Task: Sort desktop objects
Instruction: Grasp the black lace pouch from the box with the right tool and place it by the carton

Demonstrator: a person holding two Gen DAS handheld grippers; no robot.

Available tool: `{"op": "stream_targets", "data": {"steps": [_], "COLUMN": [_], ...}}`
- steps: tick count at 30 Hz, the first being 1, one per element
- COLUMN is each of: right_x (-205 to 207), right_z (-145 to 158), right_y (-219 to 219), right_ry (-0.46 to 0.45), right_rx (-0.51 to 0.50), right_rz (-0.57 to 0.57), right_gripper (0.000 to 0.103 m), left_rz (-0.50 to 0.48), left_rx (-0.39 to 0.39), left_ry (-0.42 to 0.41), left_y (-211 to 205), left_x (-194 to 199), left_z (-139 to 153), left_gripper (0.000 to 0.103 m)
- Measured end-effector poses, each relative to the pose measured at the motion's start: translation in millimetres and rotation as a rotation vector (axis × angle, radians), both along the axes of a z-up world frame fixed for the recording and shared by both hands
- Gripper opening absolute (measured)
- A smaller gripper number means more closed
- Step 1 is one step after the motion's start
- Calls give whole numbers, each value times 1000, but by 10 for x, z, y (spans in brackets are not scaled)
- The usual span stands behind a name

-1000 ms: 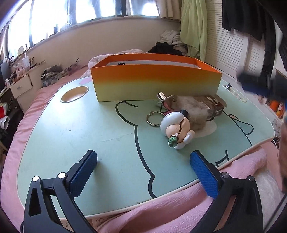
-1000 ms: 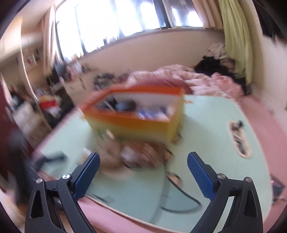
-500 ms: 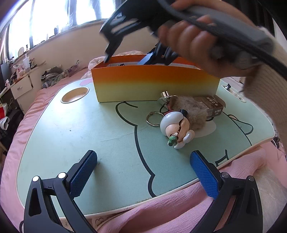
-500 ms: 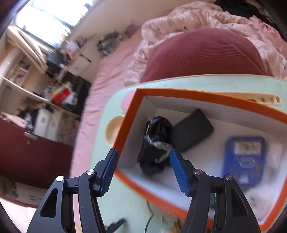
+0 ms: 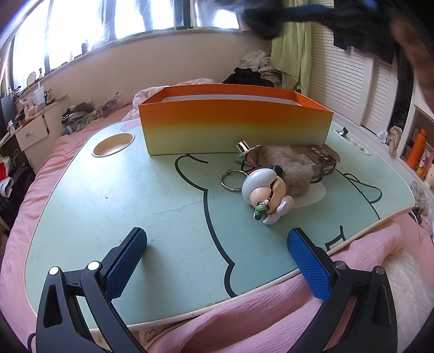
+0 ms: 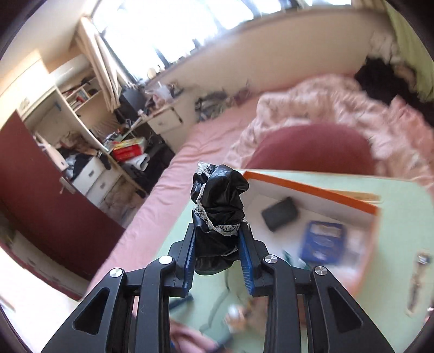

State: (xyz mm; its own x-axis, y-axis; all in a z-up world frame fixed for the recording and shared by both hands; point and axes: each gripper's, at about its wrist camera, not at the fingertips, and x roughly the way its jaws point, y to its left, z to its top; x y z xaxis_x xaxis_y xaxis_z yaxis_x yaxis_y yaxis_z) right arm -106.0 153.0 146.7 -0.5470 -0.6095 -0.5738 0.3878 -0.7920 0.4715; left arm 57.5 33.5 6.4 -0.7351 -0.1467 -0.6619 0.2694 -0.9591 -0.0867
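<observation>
My right gripper (image 6: 217, 239) is shut on a black lace-trimmed cloth bundle (image 6: 217, 206) and holds it high above the orange box (image 6: 312, 187); it shows blurred at the top of the left wrist view (image 5: 284, 16). The box holds a black case (image 6: 279, 213) and a blue tin (image 6: 322, 241). My left gripper (image 5: 217, 260) is open and empty, low over the green lap table (image 5: 135, 195). In front of the orange box (image 5: 233, 125) lie a white doll figure (image 5: 265, 190), a key ring (image 5: 232, 179), a furry brown item (image 5: 290, 165), a brown carton (image 5: 320, 160) and a metal clip (image 5: 248, 153).
The table has a round cup recess (image 5: 114, 141) at back left and a slot (image 5: 352, 141) at back right. Pink bedding (image 5: 244, 312) surrounds the table. A cluttered desk and shelves (image 6: 89, 122) stand by the window.
My right gripper has closed on the black cloth bundle inside the box and lifted it out, rising well above the box. The left gripper has not moved.
</observation>
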Motion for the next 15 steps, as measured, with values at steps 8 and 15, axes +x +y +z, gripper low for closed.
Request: {"op": "stream_targets", "data": {"steps": [8,15], "right_x": [549,471], "right_z": [-1019,-1172], "right_y": [111,117], "right_ry": [-91,29], "right_rx": [84,75], "right_rz": [-14,-87], "right_gripper": [28,45], "left_rz": [2,4], "left_rx": [-1,1], "left_ry": [-3,-4], "left_y": [4,8], "left_x": [-12,-12], "left_z": [3,2], "left_gripper": [103,103]}}
